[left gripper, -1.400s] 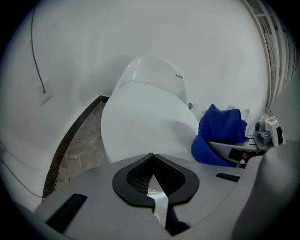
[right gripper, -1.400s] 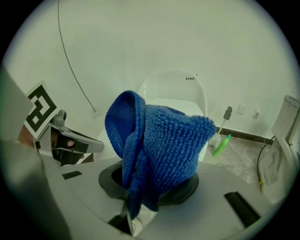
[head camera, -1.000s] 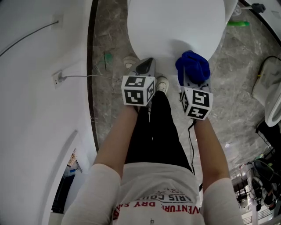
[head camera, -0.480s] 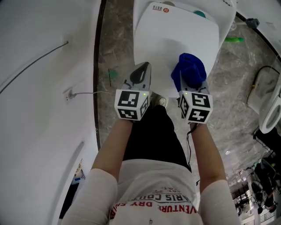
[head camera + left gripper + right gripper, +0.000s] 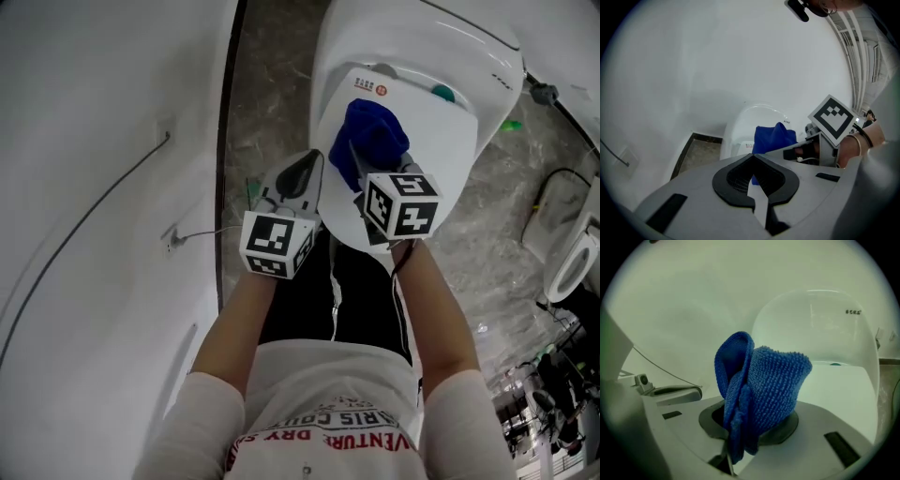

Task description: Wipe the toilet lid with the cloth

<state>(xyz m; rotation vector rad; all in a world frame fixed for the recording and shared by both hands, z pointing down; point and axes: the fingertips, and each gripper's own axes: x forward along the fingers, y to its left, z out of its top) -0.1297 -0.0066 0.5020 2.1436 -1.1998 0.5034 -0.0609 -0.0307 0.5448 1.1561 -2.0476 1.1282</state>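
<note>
Pinching the bunched blue cloth [image 5: 764,385] between its jaws, the right gripper [image 5: 749,430] shows this grip only in its own view, where the fabric stands up from the pads. The left gripper [image 5: 753,176] has its jaws pressed together on nothing. Only the head view places the cloth: it is over the rear half of the white toilet lid [image 5: 436,141], near a red label [image 5: 364,86] at the back edge. Whether it touches the lid cannot be told. The left gripper hangs beside the lid's left edge. Both bare forearms reach forward and down, the right further. Grey marbled floor [image 5: 272,75] surrounds the toilet, with a white wall [image 5: 94,187] to the left.
</note>
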